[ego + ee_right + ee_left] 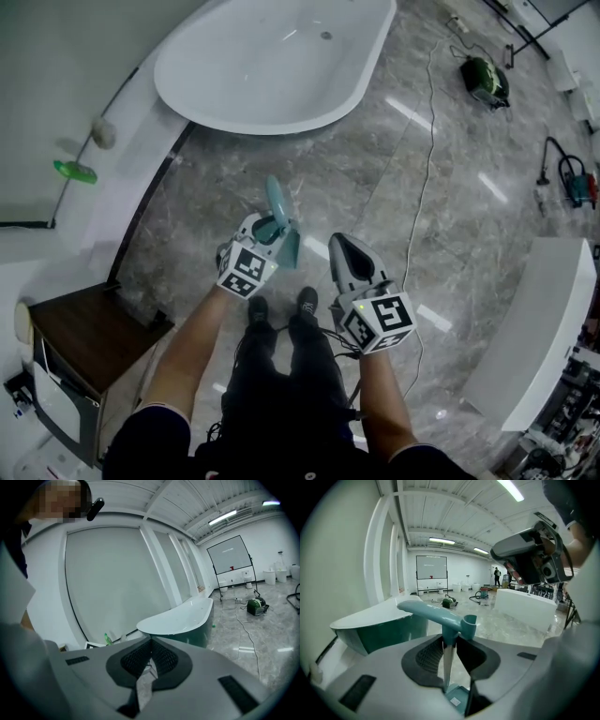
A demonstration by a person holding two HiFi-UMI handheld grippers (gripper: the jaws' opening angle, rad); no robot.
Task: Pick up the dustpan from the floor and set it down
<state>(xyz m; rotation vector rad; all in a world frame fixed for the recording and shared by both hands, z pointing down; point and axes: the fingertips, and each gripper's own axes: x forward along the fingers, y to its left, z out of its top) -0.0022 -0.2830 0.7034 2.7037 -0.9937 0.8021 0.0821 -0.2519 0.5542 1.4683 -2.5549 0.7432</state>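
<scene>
The left tongs (449, 641) are closed to a narrow gap on the teal plastic dustpan (440, 616) with its long handle. Their dark ribbed pads press on either side of the upright stem just under the handle's joint. In the head view the dustpan hangs from these tongs above the grey marble floor (394, 187), in front of the person's shoes and near the white oval bathtub (281, 66). The right tongs (150, 641) are drawn together at the tips, with nothing between them. The pan itself is largely hidden behind the left gripper's body – only a ribbed teal corner shows below the pads.
</scene>
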